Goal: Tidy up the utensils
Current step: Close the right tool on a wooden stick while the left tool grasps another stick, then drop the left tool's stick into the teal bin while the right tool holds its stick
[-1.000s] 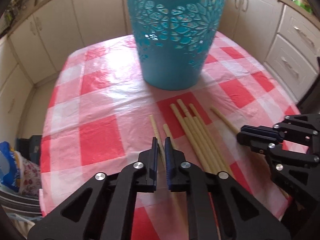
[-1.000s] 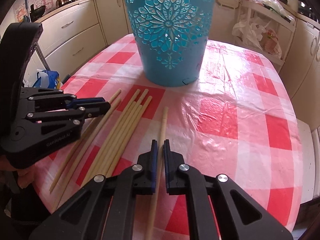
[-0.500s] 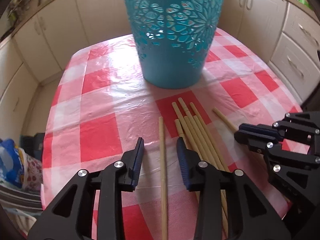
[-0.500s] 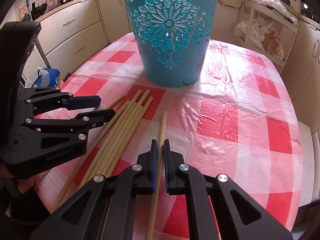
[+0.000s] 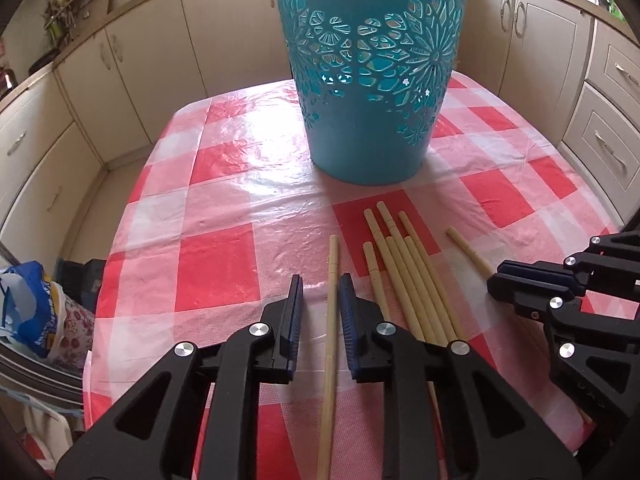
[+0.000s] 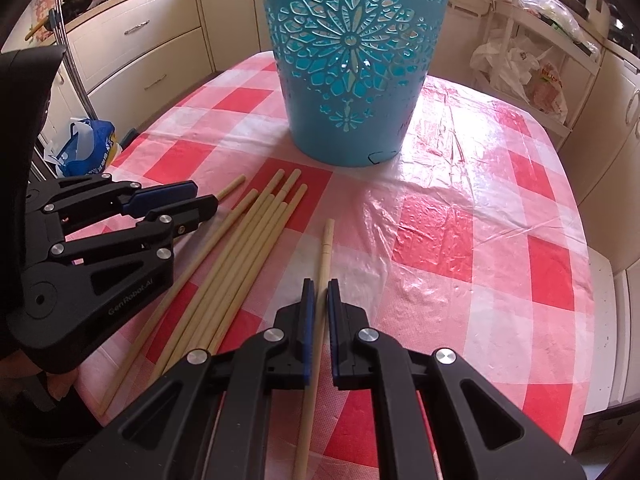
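A tall teal cut-out basket [image 5: 372, 80] stands on the red-and-white checked tablecloth [image 5: 216, 272]; it also shows in the right wrist view [image 6: 352, 60]. Several bamboo chopsticks [image 5: 412, 280] lie bunched in front of it, also in the right wrist view [image 6: 248, 252]. My left gripper [image 5: 320, 312] is open, its jaws either side of one chopstick [image 5: 331, 320] that lies on the cloth. My right gripper [image 6: 318, 304] is shut on a single chopstick [image 6: 324, 256], apart from the bunch. The right gripper shows in the left view [image 5: 520, 284], the left one in the right view [image 6: 196, 200].
Cream kitchen cabinets [image 5: 132, 60] ring the table. A blue plastic bag [image 5: 28, 312] sits on the floor at the left. A rack with plastic bags [image 6: 520, 68] stands behind the table at the right. The table edge runs close on the near side.
My left gripper has opened and let go of its chopstick, which now lies straight between the jaws. It has also drawn back and up a little. The right gripper stays shut on its chopstick.
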`<state>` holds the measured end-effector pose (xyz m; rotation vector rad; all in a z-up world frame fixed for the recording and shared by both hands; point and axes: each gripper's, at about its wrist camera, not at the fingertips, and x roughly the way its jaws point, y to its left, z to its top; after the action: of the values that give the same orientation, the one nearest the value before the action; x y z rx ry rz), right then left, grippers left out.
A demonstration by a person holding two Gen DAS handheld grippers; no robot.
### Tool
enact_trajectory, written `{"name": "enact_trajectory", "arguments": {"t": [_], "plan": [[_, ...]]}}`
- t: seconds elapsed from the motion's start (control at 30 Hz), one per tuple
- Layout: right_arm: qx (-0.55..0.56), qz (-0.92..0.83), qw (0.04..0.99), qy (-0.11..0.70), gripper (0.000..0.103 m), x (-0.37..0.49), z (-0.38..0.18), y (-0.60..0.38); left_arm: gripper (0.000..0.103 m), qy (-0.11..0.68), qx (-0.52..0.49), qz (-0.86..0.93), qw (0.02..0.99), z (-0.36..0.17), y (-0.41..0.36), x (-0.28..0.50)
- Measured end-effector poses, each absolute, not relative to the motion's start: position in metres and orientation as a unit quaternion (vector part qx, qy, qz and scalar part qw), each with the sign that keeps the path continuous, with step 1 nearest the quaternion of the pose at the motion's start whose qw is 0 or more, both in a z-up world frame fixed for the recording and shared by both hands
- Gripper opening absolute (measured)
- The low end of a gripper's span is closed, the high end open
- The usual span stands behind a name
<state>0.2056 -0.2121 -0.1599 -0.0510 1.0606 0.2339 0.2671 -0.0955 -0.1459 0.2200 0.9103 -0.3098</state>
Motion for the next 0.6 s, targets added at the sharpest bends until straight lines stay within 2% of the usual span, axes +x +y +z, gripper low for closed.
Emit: {"name": "enact_trajectory", "arguments": {"t": [0.03, 0.07, 0.37, 0.6], "plan": [[-0.020, 0.111, 0.856, 0.505, 0.007, 0.205, -0.160, -0.213, 0.008, 0.438, 0.098, -0.155, 0.880, -0.146, -0.094, 0.267], [-0.015, 0.110, 0.856, 0.505, 0.007, 0.205, -0.160, -0.213, 0.005, 0.438, 0.094, -0.156, 0.881, -0.145, -0.092, 0.267], [-0.017, 0.113, 0.851, 0.513, 0.007, 0.207, -0.159, -0.213, 0.008, 0.440, 0.100, -0.140, 0.881, -0.147, -0.091, 0.271], [-0.008, 0.105, 0.856, 0.506, 0.006, 0.203, -0.159, -0.212, 0.004, 0.433, 0.063, -0.144, 0.887, -0.144, -0.079, 0.270]]}}
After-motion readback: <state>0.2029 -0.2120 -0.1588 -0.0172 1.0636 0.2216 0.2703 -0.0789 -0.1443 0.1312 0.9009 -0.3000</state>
